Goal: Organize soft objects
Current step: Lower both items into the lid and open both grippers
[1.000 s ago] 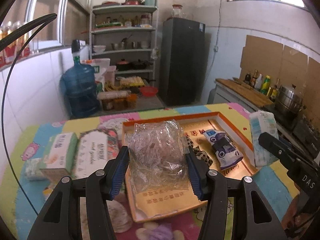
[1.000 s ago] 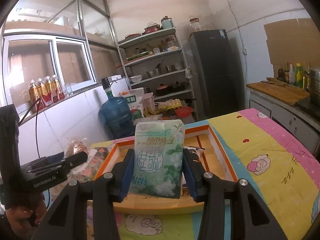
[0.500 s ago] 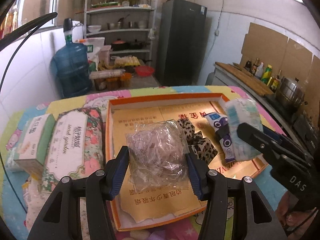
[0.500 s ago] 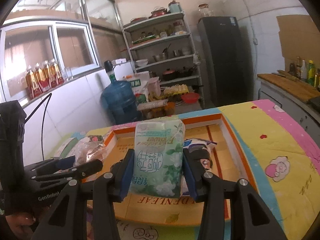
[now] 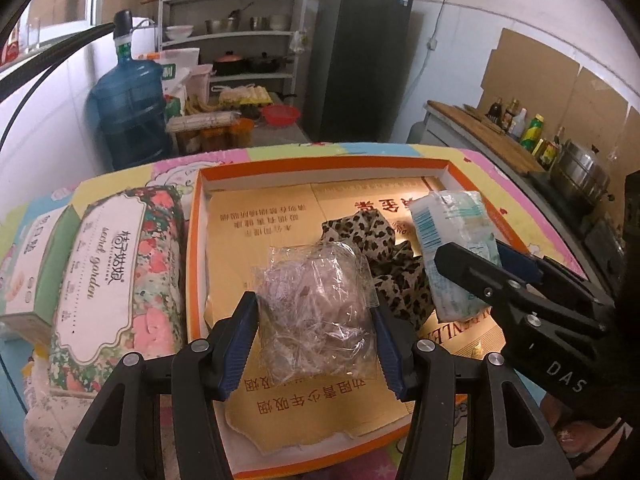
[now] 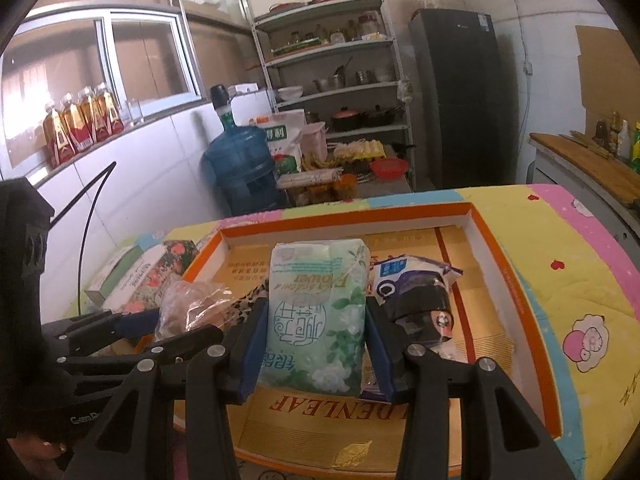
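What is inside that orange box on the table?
The orange box has gold printed card on its floor, a leopard-print cloth and a blue-and-white packet. The clear plastic bag and green tissue pack, each held in a claw, hide what lies under them.

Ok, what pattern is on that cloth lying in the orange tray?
Leopard print, tan with dark spots. The cloth shows best in the left wrist view.

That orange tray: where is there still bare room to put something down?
The tray is bare along its far wall and in the far left corner. Its near left floor is bare beside the clear bag. The middle and right are crowded: leopard cloth, tissue pack, blue packet.
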The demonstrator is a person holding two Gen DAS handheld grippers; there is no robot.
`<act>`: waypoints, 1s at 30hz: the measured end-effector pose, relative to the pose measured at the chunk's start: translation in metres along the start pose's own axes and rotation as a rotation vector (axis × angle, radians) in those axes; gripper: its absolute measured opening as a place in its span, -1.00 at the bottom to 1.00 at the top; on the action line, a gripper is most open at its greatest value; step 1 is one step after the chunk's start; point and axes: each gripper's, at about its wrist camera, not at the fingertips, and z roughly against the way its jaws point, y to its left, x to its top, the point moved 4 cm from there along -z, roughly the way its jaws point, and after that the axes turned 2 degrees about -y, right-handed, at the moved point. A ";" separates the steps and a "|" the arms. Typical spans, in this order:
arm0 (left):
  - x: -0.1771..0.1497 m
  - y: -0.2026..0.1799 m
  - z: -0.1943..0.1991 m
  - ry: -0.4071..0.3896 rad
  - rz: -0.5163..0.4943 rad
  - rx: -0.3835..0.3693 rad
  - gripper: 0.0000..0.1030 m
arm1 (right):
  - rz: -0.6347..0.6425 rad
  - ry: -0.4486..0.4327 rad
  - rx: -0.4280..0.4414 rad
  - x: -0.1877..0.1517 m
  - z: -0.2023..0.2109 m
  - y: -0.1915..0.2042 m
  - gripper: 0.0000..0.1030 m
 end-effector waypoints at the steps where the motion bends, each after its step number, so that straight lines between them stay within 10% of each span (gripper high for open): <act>1: 0.000 0.000 -0.002 0.005 0.000 0.001 0.11 | 0.000 0.006 -0.002 -0.001 -0.002 0.000 -0.10; 30: 0.007 0.000 0.030 -0.107 -0.036 0.068 0.47 | -0.088 -0.034 -0.023 0.002 0.008 -0.017 0.26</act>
